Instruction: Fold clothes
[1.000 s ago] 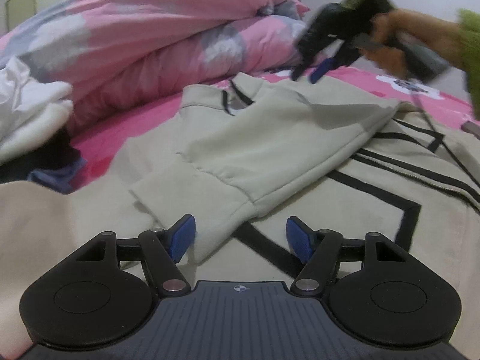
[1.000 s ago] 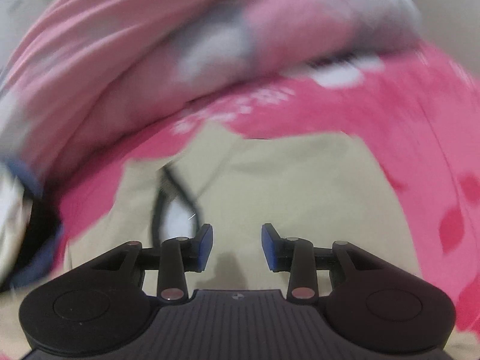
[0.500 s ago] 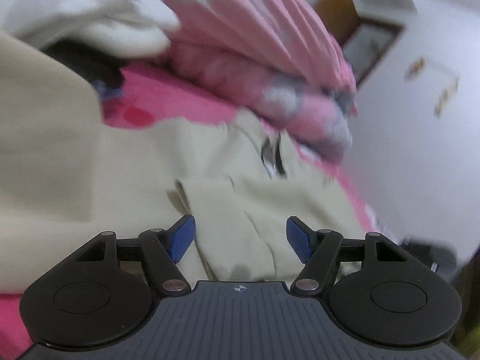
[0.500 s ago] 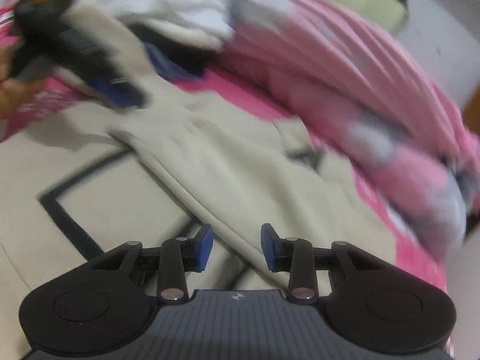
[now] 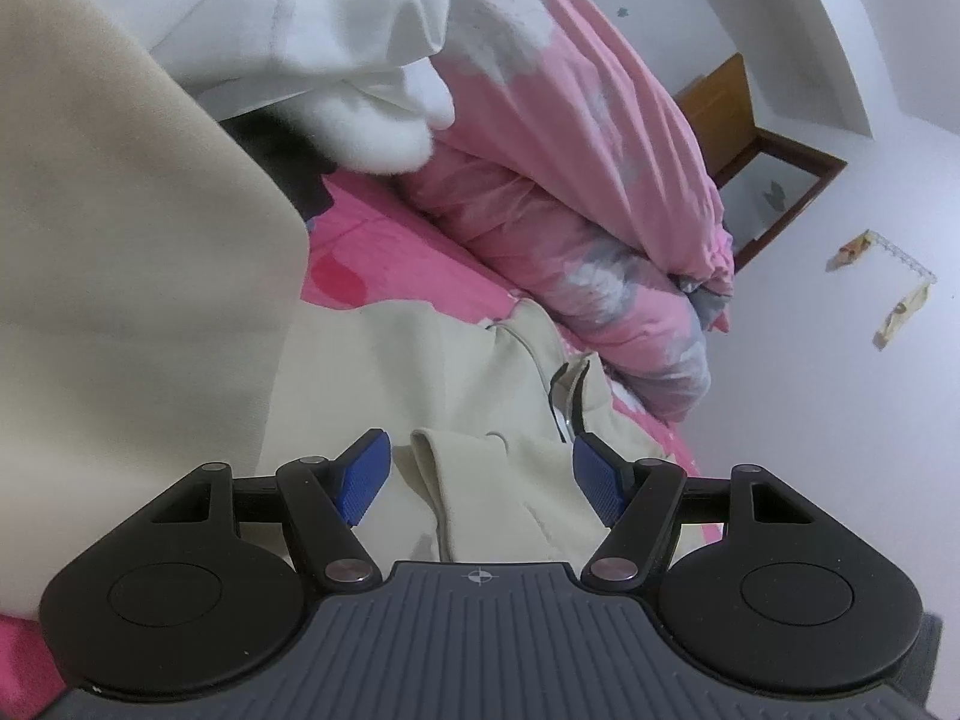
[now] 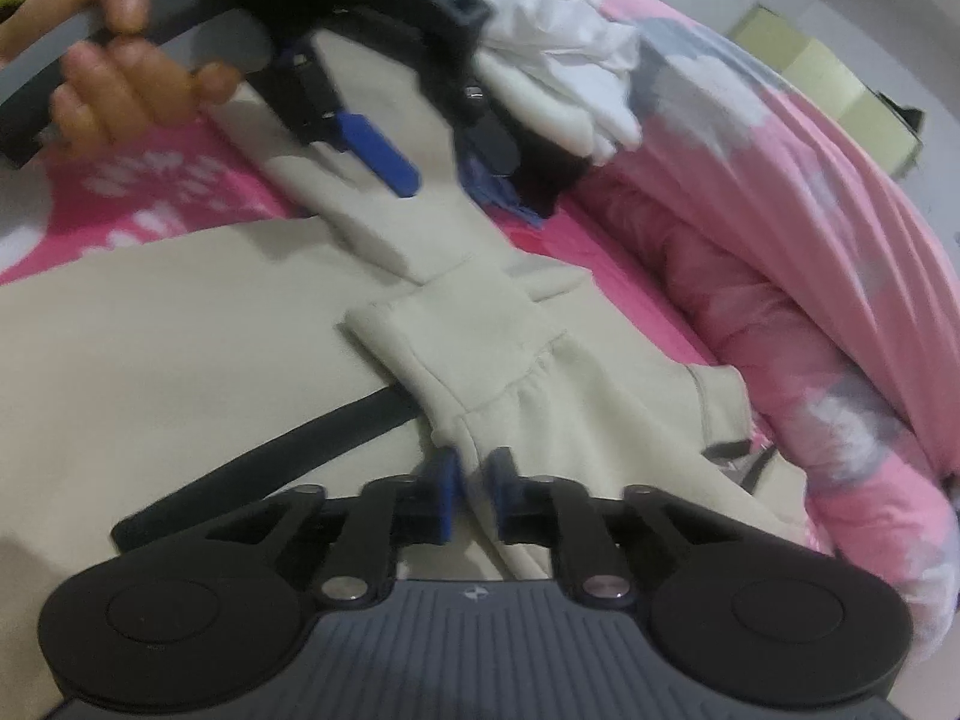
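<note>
pinching the beige jacket's [image 6: 180,330] sleeve [image 6: 540,420] on the bed, right hand-held gripper [image 6: 474,495] narrow; only its view shows the left hand-held gripper [image 5: 480,474] wide over cloth.

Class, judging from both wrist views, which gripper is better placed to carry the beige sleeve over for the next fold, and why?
Right. The right gripper is already pinched on the sleeve edge near its cuff, while the left gripper is open, holding nothing.

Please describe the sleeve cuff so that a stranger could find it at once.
On the pink bed lies a beige jacket with black stripes. One sleeve is folded across it, ending in the cuff: a flat ribbed band, unlike the gathered cloth behind it.
</note>
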`<move>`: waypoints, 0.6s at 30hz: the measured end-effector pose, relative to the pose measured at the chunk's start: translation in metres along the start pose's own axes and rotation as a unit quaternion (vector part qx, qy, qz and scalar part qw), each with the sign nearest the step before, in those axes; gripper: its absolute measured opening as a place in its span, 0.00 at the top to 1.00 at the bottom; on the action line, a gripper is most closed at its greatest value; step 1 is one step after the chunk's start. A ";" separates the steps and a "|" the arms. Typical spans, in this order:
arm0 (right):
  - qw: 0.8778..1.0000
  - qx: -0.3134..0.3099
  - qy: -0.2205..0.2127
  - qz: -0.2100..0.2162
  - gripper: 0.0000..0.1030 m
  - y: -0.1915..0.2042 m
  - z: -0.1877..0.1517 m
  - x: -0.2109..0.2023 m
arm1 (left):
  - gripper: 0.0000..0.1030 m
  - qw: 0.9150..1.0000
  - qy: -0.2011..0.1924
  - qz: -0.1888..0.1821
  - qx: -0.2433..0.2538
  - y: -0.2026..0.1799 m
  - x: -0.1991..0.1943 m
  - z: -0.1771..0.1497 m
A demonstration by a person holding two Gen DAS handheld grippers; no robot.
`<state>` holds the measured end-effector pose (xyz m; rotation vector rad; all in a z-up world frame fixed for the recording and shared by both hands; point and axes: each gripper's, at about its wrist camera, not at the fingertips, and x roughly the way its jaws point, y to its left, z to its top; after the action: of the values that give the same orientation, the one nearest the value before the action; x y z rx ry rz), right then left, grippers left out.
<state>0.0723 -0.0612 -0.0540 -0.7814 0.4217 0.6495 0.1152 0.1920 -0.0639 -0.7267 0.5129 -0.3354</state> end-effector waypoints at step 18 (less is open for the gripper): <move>0.976 0.207 -0.038 0.058 0.67 -0.076 -0.033 -0.054 | 0.34 0.952 0.067 0.129 0.270 -0.063 0.038 -0.057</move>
<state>0.0807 -0.1471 -0.0059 -0.3370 0.5153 0.6694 0.1082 0.0996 -0.0682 -0.1032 0.6036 -0.2636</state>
